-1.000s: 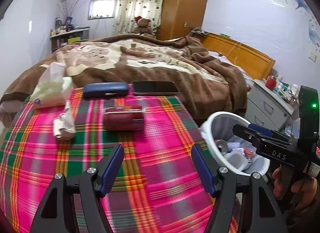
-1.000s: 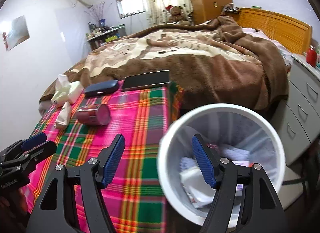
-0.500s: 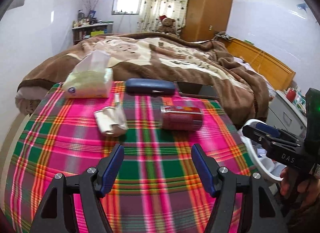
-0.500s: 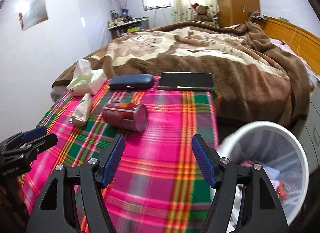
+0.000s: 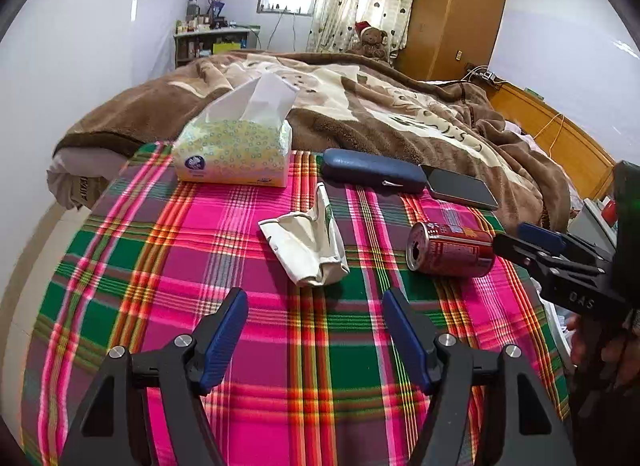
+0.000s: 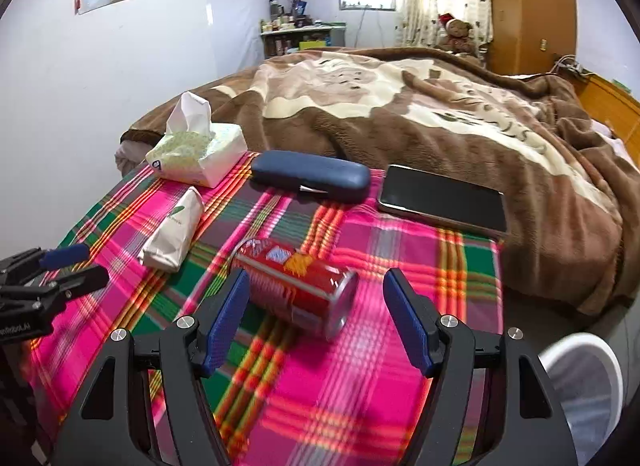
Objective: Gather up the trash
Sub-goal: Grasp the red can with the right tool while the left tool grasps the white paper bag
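A red drink can (image 6: 298,290) lies on its side on the plaid table cloth (image 5: 304,354); its open top faces left in the left wrist view (image 5: 450,250). My right gripper (image 6: 316,320) is open just short of the can, nothing between its pads. A crumpled cream wrapper (image 5: 308,240) lies left of the can, also seen as a small packet (image 6: 174,229). My left gripper (image 5: 316,336) is open and empty, hovering a little in front of the wrapper. The white trash bin (image 6: 584,386) stands at the table's right side, low in the right wrist view.
A tissue pack (image 5: 236,145), a blue glasses case (image 5: 372,171) and a dark phone (image 5: 460,187) line the far edge of the table. Behind them is a bed with a brown blanket (image 5: 380,105). A person's hand (image 5: 600,350) holds the right gripper.
Both grippers swung left, away from the bin and over the table. The can now sits right before the right gripper, the wrapper before the left. Both stayed open.
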Demonstrator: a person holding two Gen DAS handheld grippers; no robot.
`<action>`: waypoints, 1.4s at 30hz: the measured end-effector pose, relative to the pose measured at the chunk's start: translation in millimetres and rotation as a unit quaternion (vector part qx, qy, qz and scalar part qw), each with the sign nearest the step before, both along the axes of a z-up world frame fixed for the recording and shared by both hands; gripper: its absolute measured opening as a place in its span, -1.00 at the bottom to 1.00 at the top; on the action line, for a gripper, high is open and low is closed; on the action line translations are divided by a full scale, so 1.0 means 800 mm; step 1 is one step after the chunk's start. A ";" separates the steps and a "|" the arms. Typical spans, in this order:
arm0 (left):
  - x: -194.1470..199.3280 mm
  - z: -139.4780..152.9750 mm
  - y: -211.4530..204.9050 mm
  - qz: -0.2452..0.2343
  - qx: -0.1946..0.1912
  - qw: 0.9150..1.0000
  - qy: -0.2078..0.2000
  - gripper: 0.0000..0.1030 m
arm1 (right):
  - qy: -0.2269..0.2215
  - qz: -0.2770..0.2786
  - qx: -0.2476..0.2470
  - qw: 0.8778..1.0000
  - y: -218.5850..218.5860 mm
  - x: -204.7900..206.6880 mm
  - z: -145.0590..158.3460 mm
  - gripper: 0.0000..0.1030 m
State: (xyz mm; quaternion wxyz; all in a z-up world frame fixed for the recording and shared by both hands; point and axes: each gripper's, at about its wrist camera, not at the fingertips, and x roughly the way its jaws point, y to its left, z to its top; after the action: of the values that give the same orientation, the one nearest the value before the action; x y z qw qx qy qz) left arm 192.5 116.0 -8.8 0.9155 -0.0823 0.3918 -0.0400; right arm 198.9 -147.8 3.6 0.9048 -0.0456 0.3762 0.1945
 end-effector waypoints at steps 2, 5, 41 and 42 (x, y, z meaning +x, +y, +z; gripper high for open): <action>0.009 -0.005 0.003 0.000 -0.007 1.000 0.005 0.34 | 0.005 0.012 -0.008 1.000 0.007 0.010 -0.006 0.37; 0.022 -0.013 0.005 0.003 -0.009 1.000 0.013 0.34 | 0.018 0.032 -0.024 0.999 0.018 0.021 -0.017 0.37; 0.120 -0.066 -0.003 0.022 -0.029 0.997 0.063 0.35 | 0.092 0.068 -0.014 0.993 0.035 0.038 -0.049 0.25; 0.121 -0.065 -0.002 0.027 -0.033 0.997 0.063 0.34 | 0.092 0.068 -0.012 0.993 0.036 0.038 -0.050 0.24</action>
State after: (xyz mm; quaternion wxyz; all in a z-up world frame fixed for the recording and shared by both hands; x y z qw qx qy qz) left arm 289.7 114.0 -61.1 0.8865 -0.1255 0.4448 -0.0235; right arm 229.2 -119.3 -36.0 0.8503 -0.0636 0.4564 0.2544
